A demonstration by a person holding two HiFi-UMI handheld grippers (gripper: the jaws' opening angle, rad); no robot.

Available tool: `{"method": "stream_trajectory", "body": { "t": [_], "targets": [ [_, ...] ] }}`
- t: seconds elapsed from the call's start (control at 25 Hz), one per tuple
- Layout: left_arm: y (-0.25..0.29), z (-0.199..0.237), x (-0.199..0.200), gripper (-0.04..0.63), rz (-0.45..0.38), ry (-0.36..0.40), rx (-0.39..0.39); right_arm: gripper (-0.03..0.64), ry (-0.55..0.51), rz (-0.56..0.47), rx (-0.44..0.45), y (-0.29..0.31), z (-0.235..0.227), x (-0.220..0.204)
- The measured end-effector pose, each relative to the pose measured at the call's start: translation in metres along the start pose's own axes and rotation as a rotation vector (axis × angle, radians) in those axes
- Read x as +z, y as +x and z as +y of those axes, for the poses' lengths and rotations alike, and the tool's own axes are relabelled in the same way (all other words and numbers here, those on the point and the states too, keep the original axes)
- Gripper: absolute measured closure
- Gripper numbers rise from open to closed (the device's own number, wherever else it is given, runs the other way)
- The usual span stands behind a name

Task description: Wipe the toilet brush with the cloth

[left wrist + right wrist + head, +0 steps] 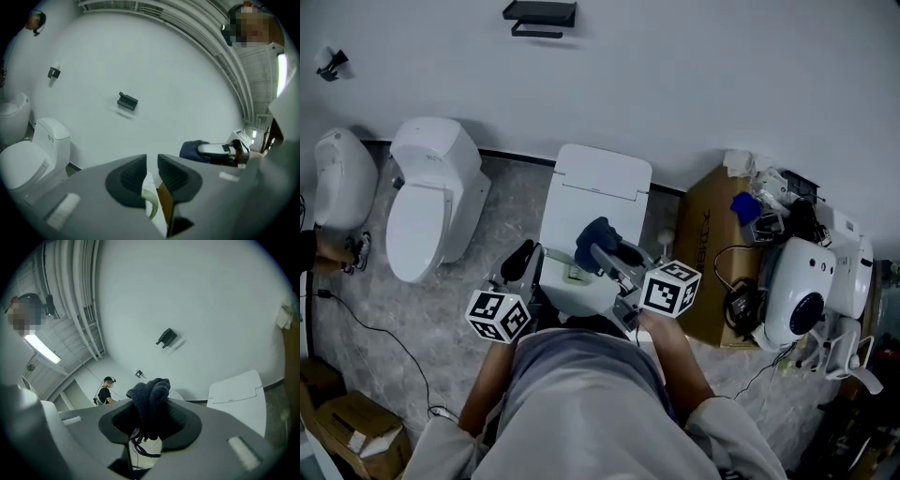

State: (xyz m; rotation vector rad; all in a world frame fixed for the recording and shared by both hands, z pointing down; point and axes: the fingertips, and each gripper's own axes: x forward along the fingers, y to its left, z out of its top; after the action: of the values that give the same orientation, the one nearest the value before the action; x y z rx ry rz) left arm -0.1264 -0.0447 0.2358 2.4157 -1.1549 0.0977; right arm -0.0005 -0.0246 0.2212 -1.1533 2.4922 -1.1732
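Standing over the middle toilet (598, 183), lid shut, the person holds both tools low above its near edge. The left claw (151, 162) has its jaws drawn to a narrow slit. A thin pale strip with a greenish curved piece sits low between them, and I read this as the toilet brush (149, 201) pinched by its handle, though little of it shows. In the head view a small pale piece pokes out just right of that claw, close to the cloth. The right claw (151, 416) is clamped on the cloth (150, 393), a dark blue knitted wad. It bulges out past the jaw tips on the far side, and loose threads trail down on the near side. Handling, as judged: the cloth is soft, limp and light. It will fold and slip rather than push, so a grip across a thick bunch suits it, leaving a free pad beyond the tips to do the rubbing. The brush looks light, with a stiff, smooth handle that is likely to twist or slide in a two-point pinch. Hold well down the handle, clear of the head end, and keep wiping pressure modest so it does not lever out. Neither item looks fragile. The head end of the brush is not clear in any view.
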Motion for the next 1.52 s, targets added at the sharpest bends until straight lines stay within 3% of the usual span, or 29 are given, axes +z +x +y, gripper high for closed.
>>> {"method": "stream_trajectory", "body": {
  "t": [0.32,0.6,0.8,1.0,1.12,1.32,1.52],
  "targets": [
    [-0.023,-0.029,0.036,0.595,-0.068,0.067,-0.012,0.5,-0.19,-0.029,-0.131,-0.046,0.007,0.013],
    [-0.044,-0.056,0.059,0.595,-0.111,0.077,-0.028,0.5,-0.298,-0.082,-0.281,-0.086,0.009,0.022],
    [-0.055,-0.062,0.061,0.595,-0.112,0.072,-0.026,0.5,-0.385,-0.063,-0.333,-0.101,0.014,0.022],
    [-0.063,-0.083,0.077,0.595,-0.2,0.131,-0.095,0.5,-0.428,-0.058,-0.366,-0.12,0.016,0.028],
    [-0.063,-0.082,0.079,0.595,-0.183,0.154,-0.073,0.503,-0.448,-0.06,-0.386,-0.128,0.015,0.03],
    [-0.06,-0.071,0.073,0.595,-0.089,0.166,0.02,0.506,-0.468,-0.035,-0.395,-0.136,0.014,0.027],
    [-0.056,-0.074,0.072,0.595,-0.067,0.171,0.029,0.506,-0.48,-0.022,-0.382,-0.134,0.015,0.025]
  ]
}}
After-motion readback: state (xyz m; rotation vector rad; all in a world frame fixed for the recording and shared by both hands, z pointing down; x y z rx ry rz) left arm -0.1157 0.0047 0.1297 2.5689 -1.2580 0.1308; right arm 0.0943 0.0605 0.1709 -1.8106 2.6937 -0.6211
